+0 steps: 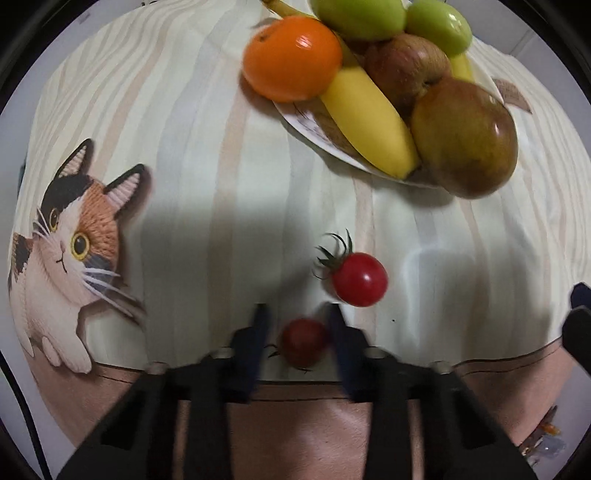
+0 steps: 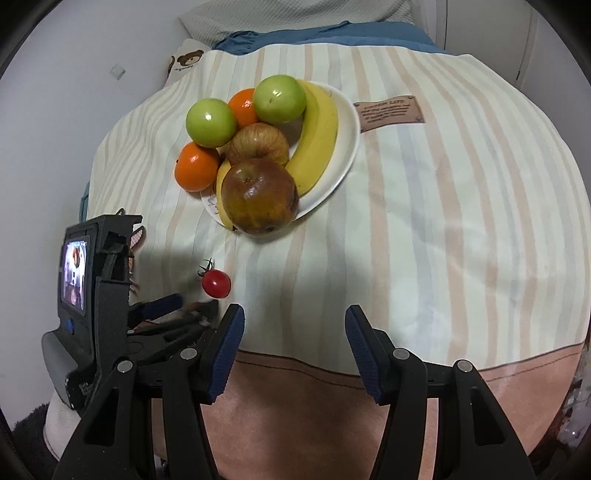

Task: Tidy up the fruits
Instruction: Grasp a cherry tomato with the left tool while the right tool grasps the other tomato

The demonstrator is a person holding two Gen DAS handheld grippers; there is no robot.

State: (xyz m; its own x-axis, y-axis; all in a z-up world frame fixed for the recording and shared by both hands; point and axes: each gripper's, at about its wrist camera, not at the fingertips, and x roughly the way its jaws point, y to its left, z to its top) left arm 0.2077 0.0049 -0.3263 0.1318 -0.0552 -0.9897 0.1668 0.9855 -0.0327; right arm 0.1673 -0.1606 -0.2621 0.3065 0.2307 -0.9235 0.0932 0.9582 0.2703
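My left gripper point(image 1: 297, 314) has its blue fingers on either side of a dark red cherry tomato point(image 1: 303, 342) near the cloth's front edge; a small gap shows on each side. A second, bright red cherry tomato point(image 1: 359, 279) with a green stem lies just ahead to the right, and shows in the right wrist view point(image 2: 216, 283). A white plate point(image 2: 347, 147) holds two green apples, two oranges, bananas, a reddish apple and a brown-red apple point(image 2: 258, 196). My right gripper point(image 2: 295, 314) is open and empty over the cloth's front edge, right of the left gripper point(image 2: 184, 308).
The striped cloth point(image 2: 424, 221) has a printed cat point(image 1: 70, 243) at the left and a brown label point(image 2: 390, 112) right of the plate. Pillows and a blue blanket point(image 2: 314, 33) lie behind. The cloth's pink front border point(image 2: 314, 387) drops off below the grippers.
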